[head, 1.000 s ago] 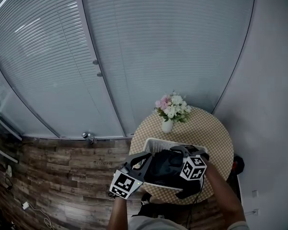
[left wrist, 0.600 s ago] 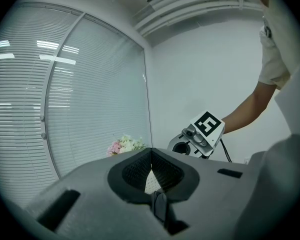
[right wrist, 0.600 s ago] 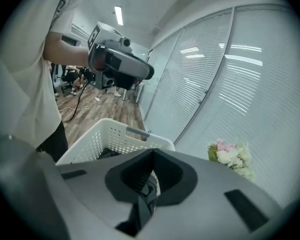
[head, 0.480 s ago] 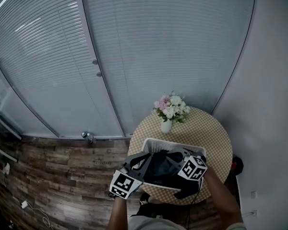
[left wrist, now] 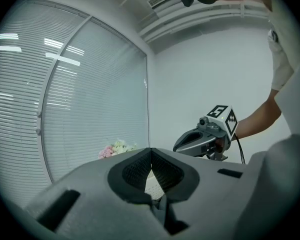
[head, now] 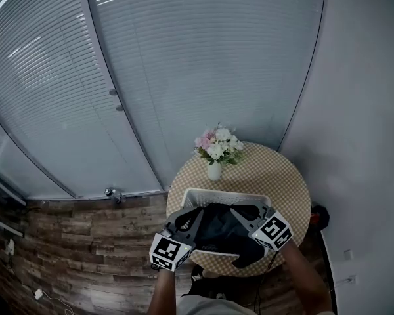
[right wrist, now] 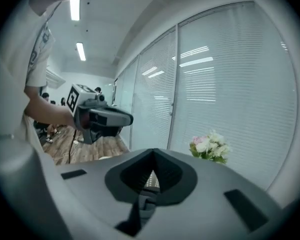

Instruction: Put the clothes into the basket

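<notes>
A dark garment lies bunched in the white basket on the round checked table and hangs over the basket's near rim. My left gripper is at the garment's left edge. Its jaws meet at the tips, with dark cloth pinched low between them. My right gripper is at the garment's right side, jaws shut, and a fold of dark cloth shows between them. Each gripper view shows the other gripper: the right one and the left one.
A white vase of pink and white flowers stands on the table behind the basket. Blinds and glass panels close off the far side, and a grey wall stands at the right. Wood floor lies to the left.
My right gripper has risen and rolled, bringing the garment's right side up with it. The left gripper has barely moved. The head view has shifted a little.
</notes>
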